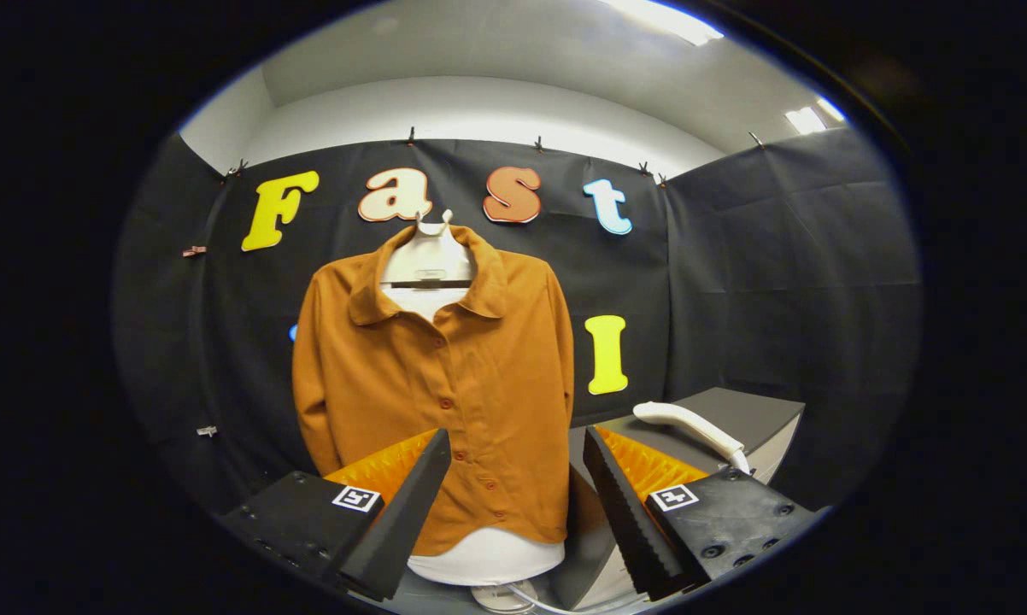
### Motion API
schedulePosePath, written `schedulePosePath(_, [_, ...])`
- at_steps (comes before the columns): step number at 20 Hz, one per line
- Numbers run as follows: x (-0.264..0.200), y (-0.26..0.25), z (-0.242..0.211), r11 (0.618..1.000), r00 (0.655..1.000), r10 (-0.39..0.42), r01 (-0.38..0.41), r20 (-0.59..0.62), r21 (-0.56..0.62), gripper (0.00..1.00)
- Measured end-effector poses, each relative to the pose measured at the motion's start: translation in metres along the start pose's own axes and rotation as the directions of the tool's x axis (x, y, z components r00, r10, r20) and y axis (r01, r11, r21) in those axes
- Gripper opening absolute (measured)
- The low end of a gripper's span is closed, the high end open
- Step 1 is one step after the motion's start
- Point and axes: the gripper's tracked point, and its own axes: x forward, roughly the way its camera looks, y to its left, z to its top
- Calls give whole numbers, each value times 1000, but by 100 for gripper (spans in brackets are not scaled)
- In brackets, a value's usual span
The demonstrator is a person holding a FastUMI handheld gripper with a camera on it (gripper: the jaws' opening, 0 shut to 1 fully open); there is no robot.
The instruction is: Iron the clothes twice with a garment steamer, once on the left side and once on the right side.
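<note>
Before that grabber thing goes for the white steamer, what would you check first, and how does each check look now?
1. Jaws open wide enough: ok. The gripper stands open, nothing between its fingers.
2. Steamer reachable: ok. It lies on the grey box, beyond the right finger, handle exposed.
3. Shirt hanging ready: ok. It is buttoned and hangs on a white form.
4. Path to steamer: ok, nothing seen in between.
5. Cord clear of shirt: cannot tell; its run is mostly hidden.
6. Steamer switched on: cannot tell.
</note>
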Motion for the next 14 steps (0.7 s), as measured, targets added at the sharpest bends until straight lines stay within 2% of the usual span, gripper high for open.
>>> schedulePosePath(8, [84, -121, 6, 996, 996, -82, 81, -22, -42, 99])
schedulePosePath(14, [153, -210, -4, 997, 993, -81, 79, -80, -22, 99])
